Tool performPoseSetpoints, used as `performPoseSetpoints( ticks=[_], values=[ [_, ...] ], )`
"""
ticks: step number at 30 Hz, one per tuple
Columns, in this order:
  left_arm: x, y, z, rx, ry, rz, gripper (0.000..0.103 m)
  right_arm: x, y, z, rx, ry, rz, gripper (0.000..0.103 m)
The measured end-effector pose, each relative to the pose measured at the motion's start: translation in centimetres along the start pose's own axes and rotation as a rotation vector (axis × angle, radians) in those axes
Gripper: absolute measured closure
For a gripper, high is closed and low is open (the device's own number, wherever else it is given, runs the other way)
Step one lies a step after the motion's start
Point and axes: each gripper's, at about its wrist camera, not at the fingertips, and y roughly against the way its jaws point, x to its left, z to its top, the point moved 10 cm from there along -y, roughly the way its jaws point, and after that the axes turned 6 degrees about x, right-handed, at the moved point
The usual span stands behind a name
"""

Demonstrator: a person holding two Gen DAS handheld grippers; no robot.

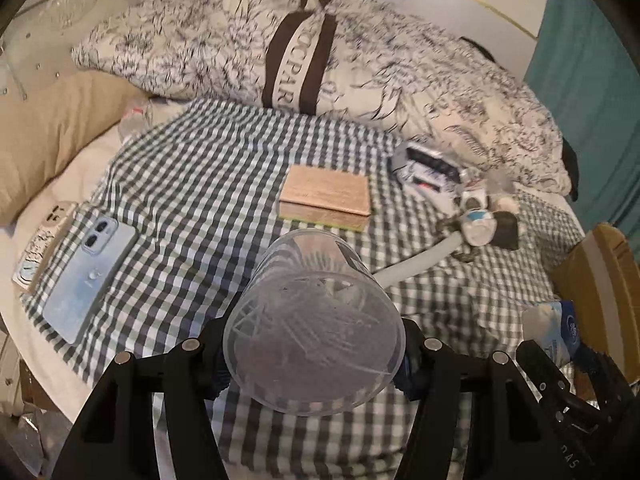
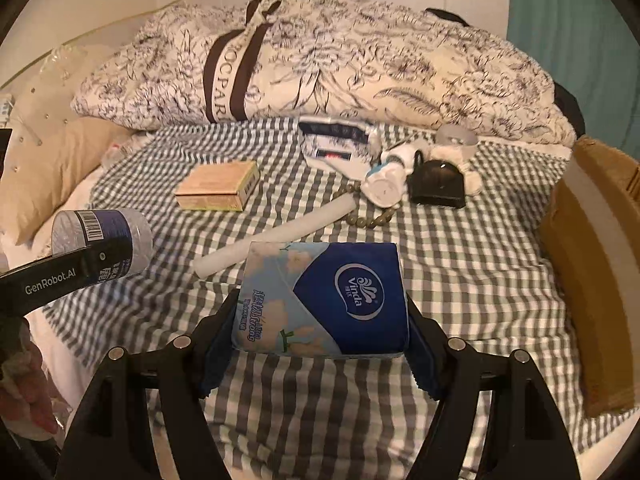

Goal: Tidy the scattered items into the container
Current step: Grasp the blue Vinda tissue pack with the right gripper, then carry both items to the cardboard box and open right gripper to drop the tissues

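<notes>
My left gripper (image 1: 314, 354) is shut on a clear plastic tub of cotton swabs (image 1: 316, 320), held above the checked cloth; the tub also shows in the right wrist view (image 2: 104, 240). My right gripper (image 2: 320, 320) is shut on a blue Vinda tissue pack (image 2: 328, 300), also seen at the right of the left wrist view (image 1: 554, 330). On the cloth lie a tan box (image 1: 326, 196), a white tube (image 2: 276, 236), a bead string (image 2: 372, 220), a black case (image 2: 436, 186), a rolled white item (image 2: 386, 184) and a printed packet (image 2: 336, 140). A brown cardboard box (image 2: 592, 264) stands at the right.
A light blue phone (image 1: 92, 276) and a power strip (image 1: 42, 240) lie at the left of the cloth. A folded floral duvet (image 2: 320, 64) fills the back. A beige pillow (image 1: 52, 132) lies at the left. A teal curtain (image 1: 588, 80) hangs at the right.
</notes>
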Motion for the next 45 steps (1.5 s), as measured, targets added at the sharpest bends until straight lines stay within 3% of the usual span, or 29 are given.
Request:
performPoseSetpoints(
  ticks=[9, 23, 33, 45],
  values=[
    [-5.1, 5.7, -0.1, -0.075, -0.073, -0.045, 0.040, -2.1, 6.7, 0.2, -0.087, -0.023, -0.015, 0.030],
    [-15.2, 10.7, -0.2, -0.155, -0.196, -0.093, 0.040, -10.0, 14.4, 0.0, -0.198, -0.098, -0.067, 0.030],
    [-25.0, 11.3, -1.3, -0.149, -0.287, -0.172, 0.040, -18.9, 18.0, -0.8, -0.216, -0.172, -0.149, 0.030],
    [-36.0, 10.4, -2.8, -0.115, -0.393, -0.258, 0.040, -27.7, 19.6, -2.1, -0.205, -0.253, -0.217, 0.030]
  ],
)
